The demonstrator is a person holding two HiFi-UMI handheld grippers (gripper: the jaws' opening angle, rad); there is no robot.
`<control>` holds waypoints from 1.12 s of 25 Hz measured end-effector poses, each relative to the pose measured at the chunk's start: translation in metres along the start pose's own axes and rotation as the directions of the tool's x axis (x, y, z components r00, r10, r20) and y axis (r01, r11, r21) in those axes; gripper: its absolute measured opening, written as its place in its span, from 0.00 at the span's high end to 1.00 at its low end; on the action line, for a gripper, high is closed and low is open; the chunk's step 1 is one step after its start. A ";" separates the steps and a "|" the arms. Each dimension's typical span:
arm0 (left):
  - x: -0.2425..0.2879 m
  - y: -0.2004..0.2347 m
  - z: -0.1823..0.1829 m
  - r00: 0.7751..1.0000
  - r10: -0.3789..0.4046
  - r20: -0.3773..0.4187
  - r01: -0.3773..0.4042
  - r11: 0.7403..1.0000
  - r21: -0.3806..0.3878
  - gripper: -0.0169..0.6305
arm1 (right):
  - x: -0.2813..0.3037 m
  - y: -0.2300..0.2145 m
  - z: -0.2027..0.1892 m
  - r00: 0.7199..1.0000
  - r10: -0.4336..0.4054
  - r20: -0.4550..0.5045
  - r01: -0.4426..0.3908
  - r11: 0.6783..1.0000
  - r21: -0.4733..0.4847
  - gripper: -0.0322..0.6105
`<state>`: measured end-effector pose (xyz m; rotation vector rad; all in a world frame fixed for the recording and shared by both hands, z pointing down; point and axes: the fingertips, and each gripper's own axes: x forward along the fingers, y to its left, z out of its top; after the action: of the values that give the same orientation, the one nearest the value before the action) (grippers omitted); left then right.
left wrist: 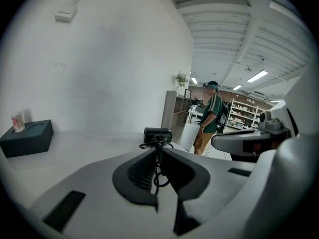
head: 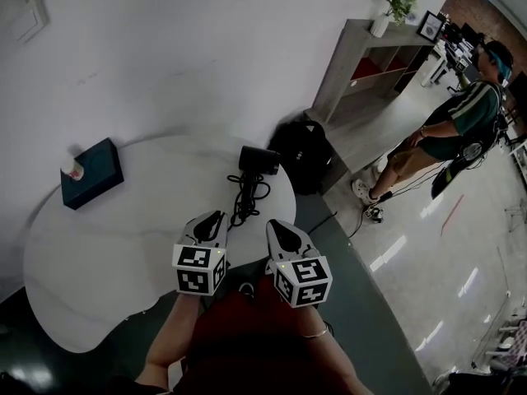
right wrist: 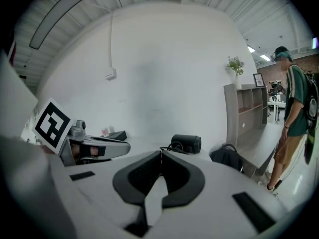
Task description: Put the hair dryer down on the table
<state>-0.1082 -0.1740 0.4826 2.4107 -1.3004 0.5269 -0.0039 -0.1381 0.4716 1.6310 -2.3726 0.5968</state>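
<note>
The hair dryer [head: 259,160] lies on its side at the far edge of the rounded white table [head: 123,245], its black cord [head: 245,197] coiled toward the near side. The left gripper [head: 216,217] hovers just beside the cord's end, its tongs drawn almost together on nothing. The right gripper [head: 274,225] next to it has its tongs pressed tip to tip, empty. A dark tissue box [head: 91,172] sits at the table's left. Behind, against the white wall [head: 206,56], a black backpack [head: 303,156] rests on the floor beside a grey shelf unit [head: 362,56] topped with a potted plant [head: 398,0]. A person [head: 457,122] stands farther off.
</note>
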 end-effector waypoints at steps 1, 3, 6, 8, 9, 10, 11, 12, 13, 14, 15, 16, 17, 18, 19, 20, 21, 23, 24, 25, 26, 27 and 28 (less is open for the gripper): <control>-0.003 0.000 0.001 1.000 -0.004 0.010 0.004 1.000 -0.005 0.89 | -0.002 0.001 0.000 1.000 -0.005 0.003 0.005 1.000 0.002 0.93; -0.010 0.003 0.002 1.000 -0.007 0.025 0.007 1.000 -0.010 0.91 | -0.006 0.005 -0.001 1.000 -0.009 0.011 0.009 1.000 0.009 0.93; -0.018 0.005 0.004 0.999 -0.012 0.051 0.013 1.000 -0.027 0.92 | -0.011 0.011 0.001 0.999 0.001 0.034 -0.002 1.000 0.015 0.93; -0.023 0.005 0.007 0.997 -0.015 0.073 0.018 0.999 -0.033 0.93 | -0.016 0.013 0.003 0.999 0.004 0.051 -0.005 1.000 0.011 0.93; -0.025 0.005 0.009 0.996 -0.016 0.083 0.019 0.999 -0.029 0.93 | -0.018 0.013 0.004 0.998 0.003 0.058 -0.003 1.000 0.009 0.93; -0.027 0.004 0.010 0.996 -0.018 0.091 0.020 1.000 -0.022 0.94 | -0.020 0.014 0.005 0.998 0.001 0.064 -0.001 1.000 0.008 0.93; -0.030 0.003 0.011 0.995 -0.021 0.098 0.022 1.000 -0.015 0.94 | -0.022 0.014 0.006 0.998 -0.001 0.070 0.001 1.000 0.007 0.93; -0.031 0.001 0.012 0.994 -0.024 0.104 0.025 1.000 -0.009 0.94 | -0.025 0.014 0.007 0.997 -0.003 0.076 0.002 1.000 0.008 0.93; -0.033 0.000 0.012 0.994 -0.028 0.110 0.028 1.000 -0.004 0.94 | -0.027 0.014 0.007 0.997 -0.004 0.082 0.004 1.000 0.007 0.93; -0.034 -0.002 0.013 0.993 -0.031 0.115 0.032 0.999 -0.002 0.94 | -0.029 0.013 0.008 0.996 -0.004 0.087 0.004 1.000 0.006 0.93; -0.035 -0.004 0.014 0.992 -0.033 0.120 0.034 0.999 -0.003 0.94 | -0.031 0.013 0.009 0.996 -0.003 0.092 0.003 1.000 0.004 0.93; -0.036 -0.005 0.015 0.991 -0.035 0.126 0.035 0.999 -0.004 0.94 | -0.033 0.013 0.010 0.995 -0.001 0.097 0.001 1.000 0.001 0.93; -0.037 -0.006 0.016 0.991 -0.035 0.132 0.036 0.999 -0.005 0.94 | -0.035 0.013 0.011 0.995 0.000 0.102 0.000 1.000 -0.002 0.93; -0.039 -0.007 0.017 0.990 -0.034 0.139 0.035 0.999 -0.005 0.94 | -0.037 0.014 0.011 0.994 0.000 0.106 0.001 1.000 -0.005 0.93; -0.040 -0.009 0.017 0.989 -0.034 0.146 0.035 0.999 -0.003 0.94 | -0.039 0.013 0.011 0.994 -0.001 0.110 0.002 1.000 -0.008 0.93; -0.041 -0.010 0.018 0.988 -0.033 0.152 0.034 0.999 0.000 0.94 | -0.041 0.013 0.011 0.993 -0.001 0.114 0.002 1.000 -0.010 0.93; -0.043 -0.011 0.018 0.987 -0.032 0.158 0.032 0.999 0.003 0.94 | -0.043 0.013 0.011 0.993 -0.001 0.118 0.002 1.000 -0.012 0.93; -0.047 -0.014 0.018 0.986 -0.029 0.165 0.028 1.000 0.007 0.94 | -0.046 0.013 0.010 0.992 0.002 0.127 -0.001 1.000 -0.014 0.93; -0.049 -0.015 0.018 0.985 -0.026 0.168 0.025 1.000 0.008 0.94 | -0.048 0.013 0.010 0.991 0.007 0.132 -0.005 1.000 -0.014 0.93; -0.052 -0.017 0.018 0.985 -0.023 0.172 0.022 1.000 0.008 0.94 | -0.050 0.014 0.011 0.990 0.013 0.138 -0.011 1.000 -0.015 0.93; -0.055 -0.018 0.019 0.984 -0.020 0.177 0.018 1.000 0.008 0.94 | -0.053 0.015 0.012 0.989 0.020 0.144 -0.018 1.000 -0.016 0.93; -0.057 -0.020 0.019 0.983 -0.016 0.181 0.015 1.000 0.009 0.94 | -0.055 0.016 0.012 0.988 0.026 0.150 -0.023 1.000 -0.019 0.93; -0.060 -0.021 0.019 0.983 -0.013 0.184 0.011 1.000 0.012 0.94 | -0.058 0.016 0.012 0.988 0.029 0.154 -0.026 0.999 -0.022 0.93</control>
<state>-0.1176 -0.1291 0.4344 2.5246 -1.3585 0.3142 0.0035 -0.0893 0.4346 1.6958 -2.5047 0.4658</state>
